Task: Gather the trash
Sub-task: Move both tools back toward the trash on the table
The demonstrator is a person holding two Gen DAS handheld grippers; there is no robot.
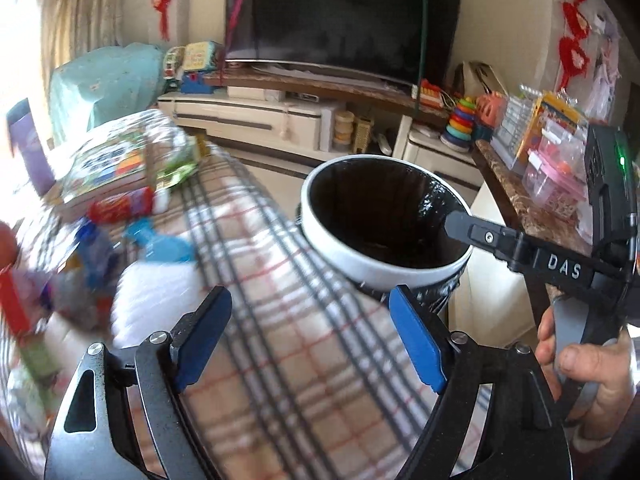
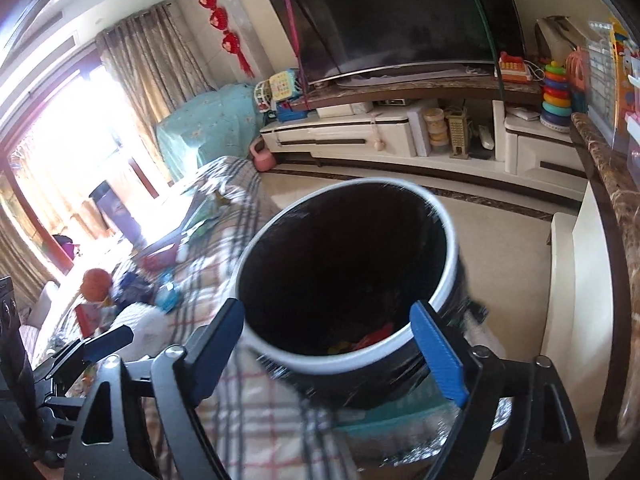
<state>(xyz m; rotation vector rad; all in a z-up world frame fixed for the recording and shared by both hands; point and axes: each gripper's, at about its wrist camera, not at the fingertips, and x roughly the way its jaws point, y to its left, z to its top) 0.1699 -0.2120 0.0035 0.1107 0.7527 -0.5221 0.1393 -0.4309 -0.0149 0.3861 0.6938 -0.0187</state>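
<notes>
A round trash bin (image 1: pixel 384 268) with a white rim and black liner stands beside a table with a plaid cloth (image 1: pixel 280 300). In the right wrist view the bin (image 2: pixel 348 360) holds red and yellow scraps at its bottom. My left gripper (image 1: pixel 310 334) is open and empty above the cloth. My right gripper (image 2: pixel 330 346) is open and empty over the bin's near rim; one of its fingers (image 1: pixel 460 224) reaches over the bin's mouth. Blurred wrappers (image 1: pixel 120 208) and a blue scrap (image 1: pixel 164 240) lie on the cloth at left.
A TV (image 1: pixel 340 12) stands on a low cabinet (image 1: pixel 248 116) at the back. A marble-topped shelf (image 1: pixel 520 196) with toys and plastic boxes is at right. An orange ball (image 2: pixel 96 284) sits among the clutter. Tiled floor (image 2: pixel 500 232) lies beyond the bin.
</notes>
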